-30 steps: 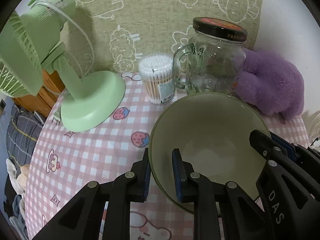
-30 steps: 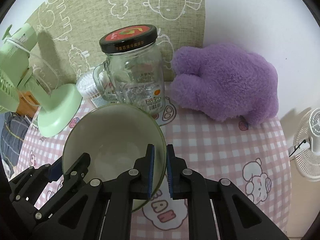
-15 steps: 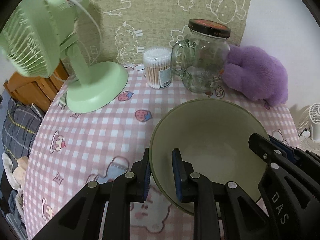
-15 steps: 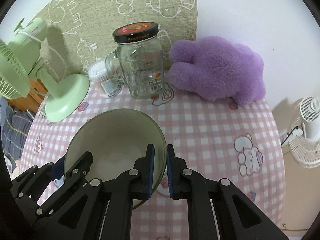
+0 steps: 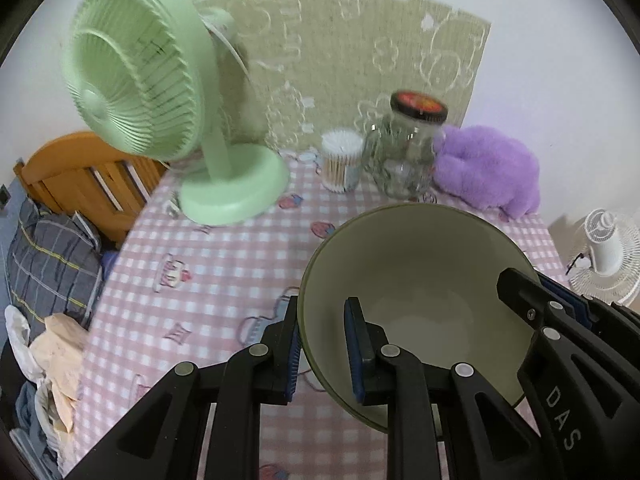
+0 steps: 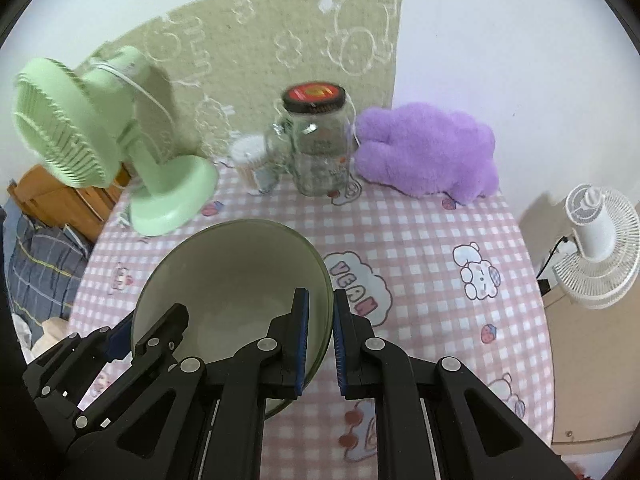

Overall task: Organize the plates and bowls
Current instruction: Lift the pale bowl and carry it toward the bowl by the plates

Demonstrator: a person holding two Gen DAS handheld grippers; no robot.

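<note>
A large olive-green bowl (image 5: 416, 280) with a pale inside is held up above the pink checked table (image 5: 224, 264) by both grippers. My left gripper (image 5: 322, 344) is shut on the bowl's left rim, one finger inside and one outside. My right gripper (image 6: 320, 332) is shut on the bowl's right rim in the same way. The bowl also shows in the right wrist view (image 6: 236, 280). It is empty. Each gripper shows at the edge of the other's view.
At the table's far side stand a green desk fan (image 5: 160, 104), a tub of cotton swabs (image 5: 342, 162), a lidded glass jar (image 5: 408, 148) and a purple plush toy (image 5: 488, 170). A white fan (image 6: 596, 244) stands off the table's right edge. A bed with clothes lies left.
Both grippers have pulled back and up with the bowl, away from the jar and the fan. More of the table shows under and around the bowl.
</note>
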